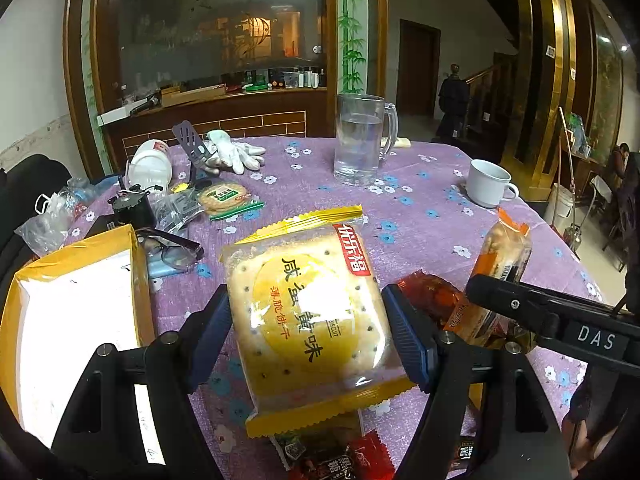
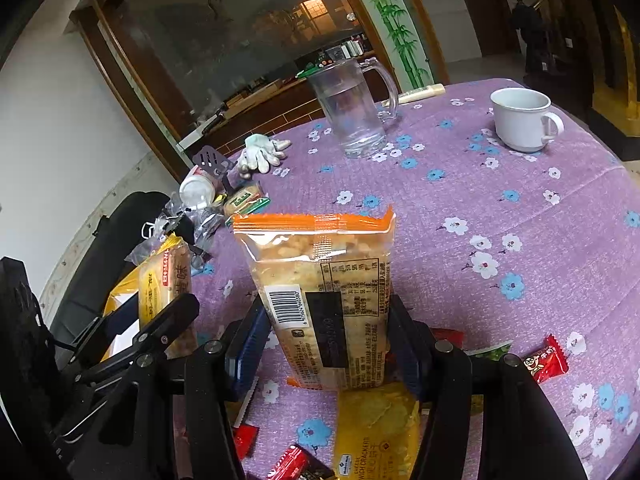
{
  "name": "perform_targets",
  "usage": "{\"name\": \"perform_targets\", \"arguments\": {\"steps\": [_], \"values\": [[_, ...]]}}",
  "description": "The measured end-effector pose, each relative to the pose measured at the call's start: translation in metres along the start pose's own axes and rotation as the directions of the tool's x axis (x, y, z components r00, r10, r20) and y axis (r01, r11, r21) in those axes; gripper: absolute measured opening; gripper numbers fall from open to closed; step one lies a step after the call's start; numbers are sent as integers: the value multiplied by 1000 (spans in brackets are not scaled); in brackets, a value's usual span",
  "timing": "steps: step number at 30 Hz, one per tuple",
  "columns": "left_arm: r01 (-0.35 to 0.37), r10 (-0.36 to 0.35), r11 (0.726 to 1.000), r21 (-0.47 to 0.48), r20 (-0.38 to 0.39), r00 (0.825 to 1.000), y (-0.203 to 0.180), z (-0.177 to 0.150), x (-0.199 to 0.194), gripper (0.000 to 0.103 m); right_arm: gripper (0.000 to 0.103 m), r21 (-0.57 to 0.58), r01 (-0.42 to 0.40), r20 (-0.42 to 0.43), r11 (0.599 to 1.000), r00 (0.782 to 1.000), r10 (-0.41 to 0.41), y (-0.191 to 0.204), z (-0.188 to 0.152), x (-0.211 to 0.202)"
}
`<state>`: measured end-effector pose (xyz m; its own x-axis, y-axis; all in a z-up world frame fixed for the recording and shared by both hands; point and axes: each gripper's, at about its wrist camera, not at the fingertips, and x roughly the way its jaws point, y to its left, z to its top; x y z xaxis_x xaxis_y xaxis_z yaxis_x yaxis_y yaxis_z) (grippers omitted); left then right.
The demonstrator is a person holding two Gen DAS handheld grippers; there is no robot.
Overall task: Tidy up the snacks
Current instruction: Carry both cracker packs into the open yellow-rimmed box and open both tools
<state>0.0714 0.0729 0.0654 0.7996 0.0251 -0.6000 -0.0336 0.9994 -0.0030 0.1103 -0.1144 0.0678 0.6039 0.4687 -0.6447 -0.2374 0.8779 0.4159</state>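
The table, under a purple flowered cloth, is carrying a glass mug, a white cup and scattered snacks. The yellow box is sitting open at its left edge. The left gripper is pointing forward and downward, its pads clamping a yellow biscuit pack above the cloth. The right gripper is angling likewise, gripping an orange cracker pack upright, beside the biscuit pack.

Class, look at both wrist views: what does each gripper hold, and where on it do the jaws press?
The left gripper clamps the yellow biscuit pack by its two side edges; the right gripper clamps the orange-topped cracker pack by its lower sides.
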Motion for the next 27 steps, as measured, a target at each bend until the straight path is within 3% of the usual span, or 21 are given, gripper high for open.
{"name": "perform_targets", "arguments": {"steps": [15,22,24,27], "values": [[25,-24,999,-37,32,999,7,4,-11,74,59,10,-53,24,999,998,53,-2,-2,-4],[26,-24,998,-52,35,999,10,7,-24,74,59,-7,-41,66,999,997,41,2,-3,-11],[45,-42,996,-83,36,998,19,5,-35,74,59,19,-75,47,997,996,74,1,-3,-12],[14,-8,995,-100,59,998,36,1,-53,74,59,48,-110,40,993,993,108,3,-5,-19]]}}
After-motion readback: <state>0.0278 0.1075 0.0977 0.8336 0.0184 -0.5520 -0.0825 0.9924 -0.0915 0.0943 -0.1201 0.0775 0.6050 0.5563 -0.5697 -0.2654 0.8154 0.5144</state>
